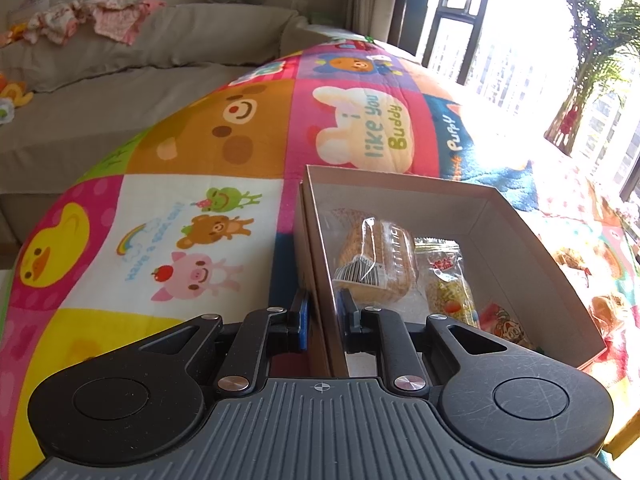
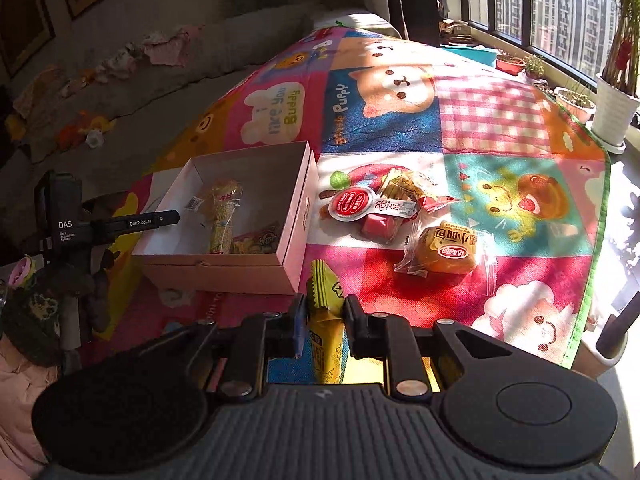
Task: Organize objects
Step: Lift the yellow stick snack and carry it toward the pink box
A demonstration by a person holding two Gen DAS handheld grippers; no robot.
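An open cardboard box [image 1: 520, 248] sits on the cartoon blanket and holds a wrapped bread [image 1: 376, 260], a rice-bar packet [image 1: 446, 280] and a red snack packet [image 1: 504, 326]. My left gripper [image 1: 326, 312] is shut on the box's left wall. In the right wrist view the box [image 2: 224, 264] lies at centre left. My right gripper [image 2: 326, 312] is shut on a yellow snack packet [image 2: 326, 320], held near the box's front right corner. Loose snacks lie to the right: a red-lidded cup [image 2: 352, 204], a pink packet [image 2: 378, 226], a small bread [image 2: 448, 250].
The cartoon blanket [image 2: 480, 128] covers a table. A grey sofa [image 1: 120, 80] with clothes stands behind. Plant pots [image 2: 612, 112] line the window sill on the right. The left gripper's body [image 2: 92, 224] reaches in at the box's left side.
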